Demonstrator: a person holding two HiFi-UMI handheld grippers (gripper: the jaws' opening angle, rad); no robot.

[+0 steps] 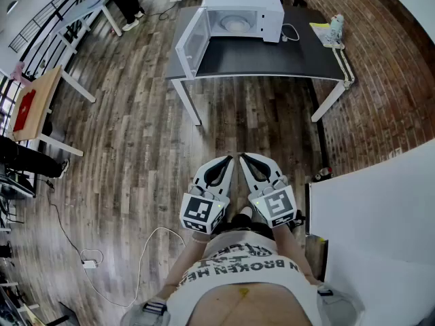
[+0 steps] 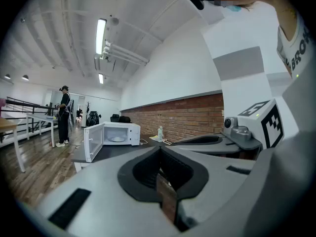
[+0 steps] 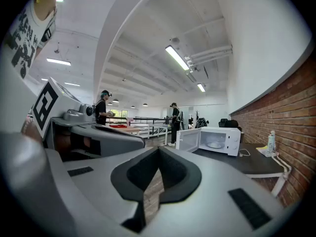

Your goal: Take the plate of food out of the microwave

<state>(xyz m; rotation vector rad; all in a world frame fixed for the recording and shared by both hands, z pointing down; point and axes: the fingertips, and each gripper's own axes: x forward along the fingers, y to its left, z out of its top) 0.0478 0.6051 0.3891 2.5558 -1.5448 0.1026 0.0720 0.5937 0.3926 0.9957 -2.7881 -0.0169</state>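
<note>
Plate (image 1: 233, 24) in microwave (image 1: 268, 5), door (image 1: 191, 44) open, on blk table (image 1: 272, 56)

The right gripper (image 3: 159, 150) is pointing across the room with its jaws pressed together and nothing between them. Beyond it the microwave (image 3: 228, 140) is sitting on a dark table (image 3: 247, 165) beside the brick wall (image 3: 291, 107), its door (image 3: 188, 140) hanging open (a plate (image 3: 215, 144) is showing inside). A person (image 3: 175, 122) is standing behind it.
</note>
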